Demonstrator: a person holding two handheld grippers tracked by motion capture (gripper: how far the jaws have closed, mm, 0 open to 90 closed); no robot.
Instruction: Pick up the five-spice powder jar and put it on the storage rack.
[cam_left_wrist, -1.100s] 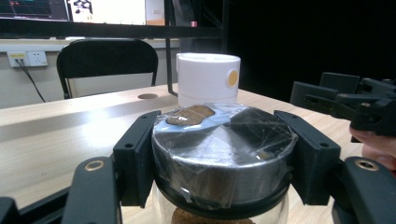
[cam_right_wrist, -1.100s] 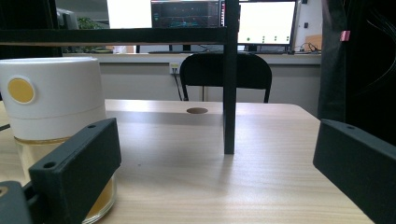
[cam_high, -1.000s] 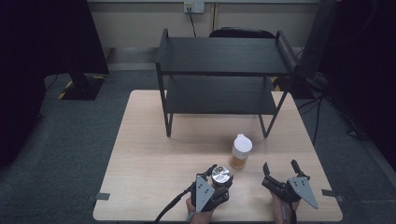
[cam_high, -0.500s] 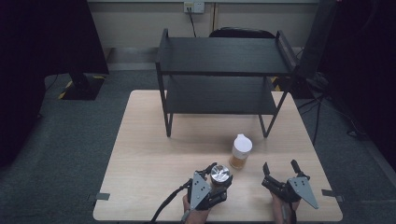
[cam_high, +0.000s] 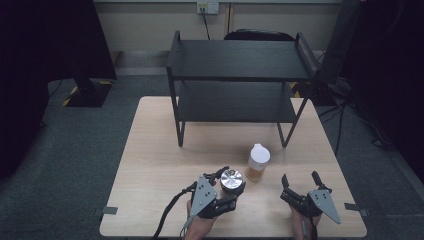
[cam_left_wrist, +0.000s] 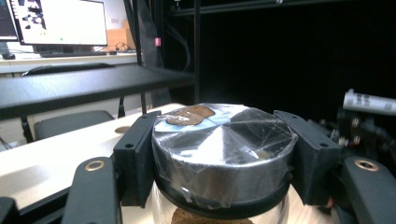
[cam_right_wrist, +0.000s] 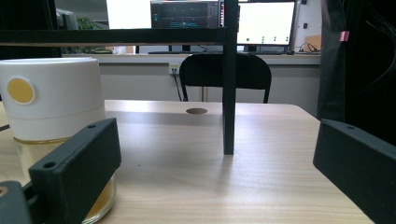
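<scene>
A glass jar with a shiny silver lid (cam_high: 232, 180) (cam_left_wrist: 224, 144) stands near the table's front edge. My left gripper (cam_high: 226, 186) (cam_left_wrist: 224, 158) is shut on it, one jaw pressed against each side of the lid. Just to its right stands a jar with a white cap (cam_high: 258, 162) (cam_right_wrist: 53, 107) holding amber liquid. My right gripper (cam_high: 301, 184) (cam_right_wrist: 219, 172) rests low at the front right, open, with nothing between its jaws; the white-capped jar sits just left of its left jaw.
A black two-tier shelf rack (cam_high: 240, 75) stands at the back of the wooden table (cam_high: 155, 150); one of its legs (cam_right_wrist: 229, 93) rises ahead of my right gripper. A black chair (cam_right_wrist: 224, 74) and monitors lie beyond the table.
</scene>
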